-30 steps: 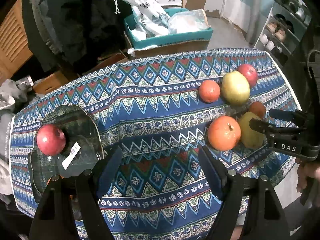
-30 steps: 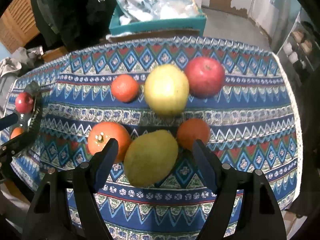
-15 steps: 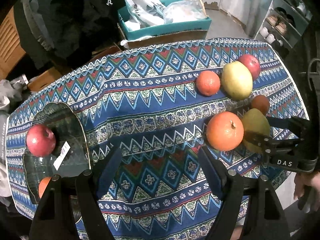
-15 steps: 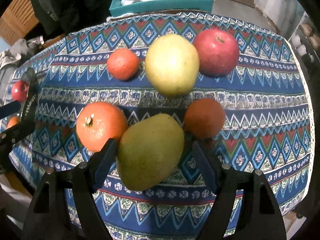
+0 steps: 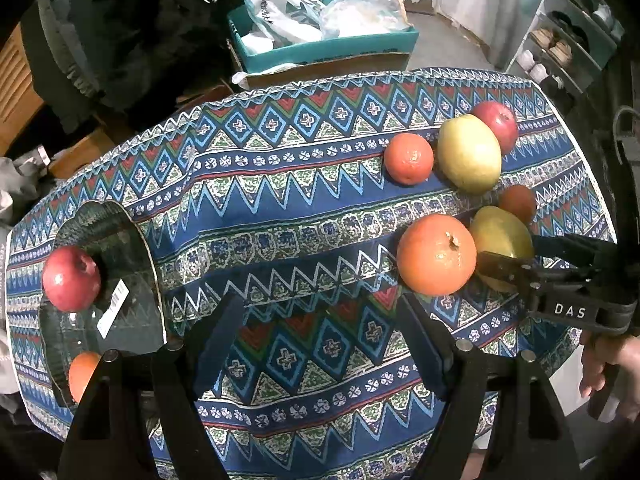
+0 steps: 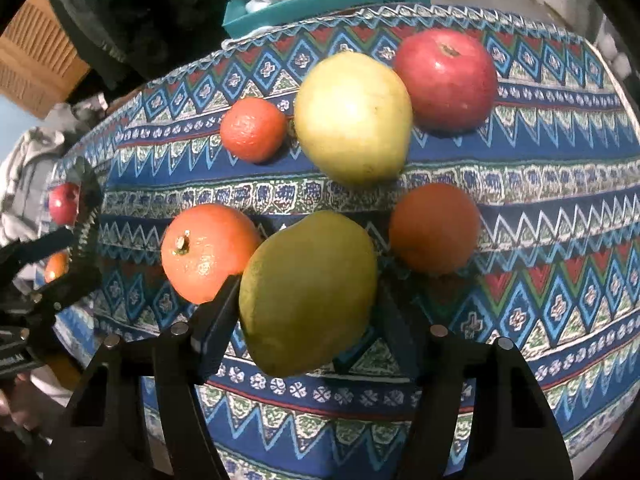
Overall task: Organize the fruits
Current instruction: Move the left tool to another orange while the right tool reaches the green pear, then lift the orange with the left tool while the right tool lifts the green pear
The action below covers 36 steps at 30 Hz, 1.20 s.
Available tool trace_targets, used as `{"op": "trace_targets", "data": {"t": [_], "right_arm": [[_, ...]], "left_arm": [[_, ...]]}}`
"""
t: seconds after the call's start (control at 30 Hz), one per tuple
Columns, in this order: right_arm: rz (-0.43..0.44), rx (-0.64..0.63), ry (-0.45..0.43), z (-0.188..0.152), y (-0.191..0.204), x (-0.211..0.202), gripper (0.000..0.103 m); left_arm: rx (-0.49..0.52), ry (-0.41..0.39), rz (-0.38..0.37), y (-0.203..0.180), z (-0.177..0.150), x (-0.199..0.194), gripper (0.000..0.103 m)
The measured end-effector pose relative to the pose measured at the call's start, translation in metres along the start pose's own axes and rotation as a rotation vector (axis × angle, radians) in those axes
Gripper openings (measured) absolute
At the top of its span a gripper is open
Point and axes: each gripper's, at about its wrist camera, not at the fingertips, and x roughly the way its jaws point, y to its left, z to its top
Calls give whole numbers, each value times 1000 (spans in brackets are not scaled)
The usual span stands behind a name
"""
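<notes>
I have the right gripper [image 6: 306, 300] down over the green-yellow mango [image 6: 308, 292], and its fingers have just been closing with the fruit between them. The left pad touches the mango's flank; the right pad is hidden behind the fruit, so I judge this a grip just forming rather than a firm one. The mango sits on the patterned surface [image 5: 288, 184], touching the big orange [image 6: 208, 252] on one side and close beside the small dark orange [image 6: 434, 228] on the other.

That crowding is my main worry. The left finger is wedged right between mango and big orange, so a lift could nudge the orange and set it rolling across the cloth. The mango is also smooth and tapered (my pads sit low on its rounded body), so it might squirt forward if I squeeze unevenly.

My left gripper [image 5: 320, 344] hangs with its fingers apart and nothing between them, near the glass plate [image 5: 132, 248] that holds a red apple [image 5: 71, 278].
</notes>
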Motion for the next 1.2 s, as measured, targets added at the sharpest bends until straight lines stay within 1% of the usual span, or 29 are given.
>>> {"op": "trace_targets", "data": {"t": [0.07,0.13,0.23,0.37,0.4,0.5,0.67,0.8,0.9,1.1,1.2], "right_arm": [[-26,-11,2,1,4,2,67],[-82,-36,5,-2,5,-1,67],[-123,-59,11,-5,2,-5,67],[-183,-77,12,-12,-7,-10,67],[-184,-69,9,-13,-11,-11,67],[-143,-34,0,-15,-25,-16,68],[-104,-20,11,-13,-27,-9,70],[-90,-17,-10,-9,-28,-10,70],[-105,-9,-18,-9,-31,-13,69],[-83,18,-101,-6,-37,-40,69],[-102,14,-137,-4,-36,-51,69]], "left_arm": [[3,2,-8,-2,1,1,80],[4,4,-28,-5,3,2,80],[5,10,-59,-12,6,5,80],[22,17,-76,-25,10,12,81],[28,20,-79,-29,11,15,81],[41,36,-91,-38,15,24,81],[58,59,-94,-49,17,35,81],[50,67,-112,-52,19,38,84],[42,69,-128,-54,23,41,84],[47,67,-144,-59,29,48,87],[28,92,-165,-62,30,56,87]]}}
